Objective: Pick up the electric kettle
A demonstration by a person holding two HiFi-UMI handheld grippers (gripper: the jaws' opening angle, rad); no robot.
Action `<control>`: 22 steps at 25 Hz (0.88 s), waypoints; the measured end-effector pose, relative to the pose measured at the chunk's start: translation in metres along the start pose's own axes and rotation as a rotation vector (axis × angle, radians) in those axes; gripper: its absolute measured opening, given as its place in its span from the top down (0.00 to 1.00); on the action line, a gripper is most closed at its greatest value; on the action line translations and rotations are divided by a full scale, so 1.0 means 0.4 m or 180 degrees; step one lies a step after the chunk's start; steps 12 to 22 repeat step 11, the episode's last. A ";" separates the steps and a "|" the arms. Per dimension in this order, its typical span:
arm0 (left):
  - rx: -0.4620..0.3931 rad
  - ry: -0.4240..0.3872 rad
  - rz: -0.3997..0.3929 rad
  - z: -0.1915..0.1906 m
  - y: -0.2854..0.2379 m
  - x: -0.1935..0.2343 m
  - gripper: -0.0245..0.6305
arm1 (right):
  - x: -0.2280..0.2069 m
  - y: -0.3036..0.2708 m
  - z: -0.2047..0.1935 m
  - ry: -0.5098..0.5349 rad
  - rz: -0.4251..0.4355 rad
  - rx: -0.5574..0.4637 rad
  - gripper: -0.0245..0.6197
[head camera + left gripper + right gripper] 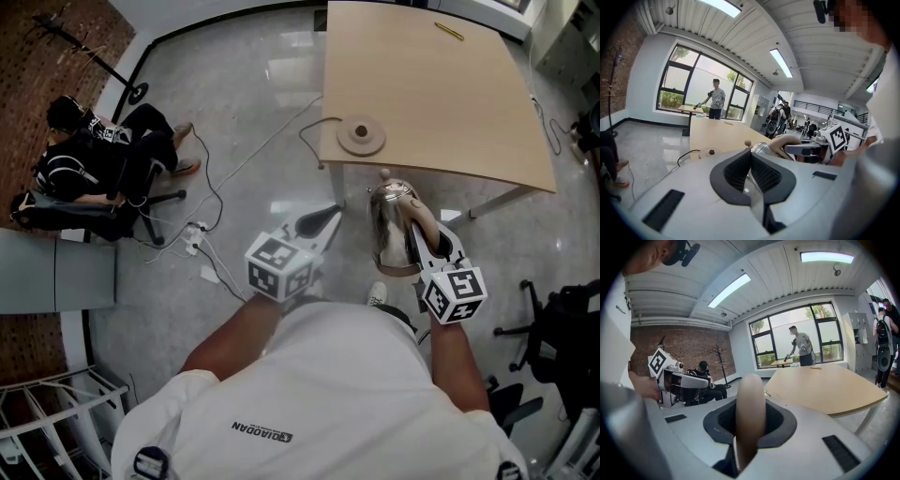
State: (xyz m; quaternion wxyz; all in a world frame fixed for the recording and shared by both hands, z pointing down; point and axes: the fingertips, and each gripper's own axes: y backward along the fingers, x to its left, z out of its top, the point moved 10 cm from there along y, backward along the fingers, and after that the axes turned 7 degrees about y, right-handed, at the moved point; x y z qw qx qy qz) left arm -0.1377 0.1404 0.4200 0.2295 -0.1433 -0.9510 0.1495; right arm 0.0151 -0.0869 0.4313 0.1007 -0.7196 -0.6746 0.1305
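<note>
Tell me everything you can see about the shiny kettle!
The electric kettle is shiny silver metal, with a small round knob on its lid and a smooth beige handle. It looks about upright, up in the air over the grey floor, just beside the wooden table and off its round base. Only the right gripper touches it, its fingers shut on the handle.

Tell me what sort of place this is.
Probably an open-plan office or shared workspace: a large wooden table, a wheeled office chair, tall windows and ceiling strip lights.
</note>
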 end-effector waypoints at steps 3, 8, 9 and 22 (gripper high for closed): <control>0.0002 -0.0002 -0.0002 0.002 0.002 0.003 0.97 | -0.003 0.001 0.005 -0.0003 -0.0023 -0.0008 0.85; -0.0015 -0.0008 -0.0011 0.007 0.006 0.007 0.97 | -0.002 -0.002 0.012 0.0024 -0.0042 -0.0012 0.85; -0.0016 -0.0012 -0.0016 0.008 0.007 0.008 0.97 | -0.001 -0.003 0.014 0.0032 -0.0044 -0.0012 0.85; -0.0018 -0.0018 -0.0027 0.009 0.010 0.009 0.97 | 0.003 -0.006 0.017 0.0048 -0.0046 -0.0010 0.85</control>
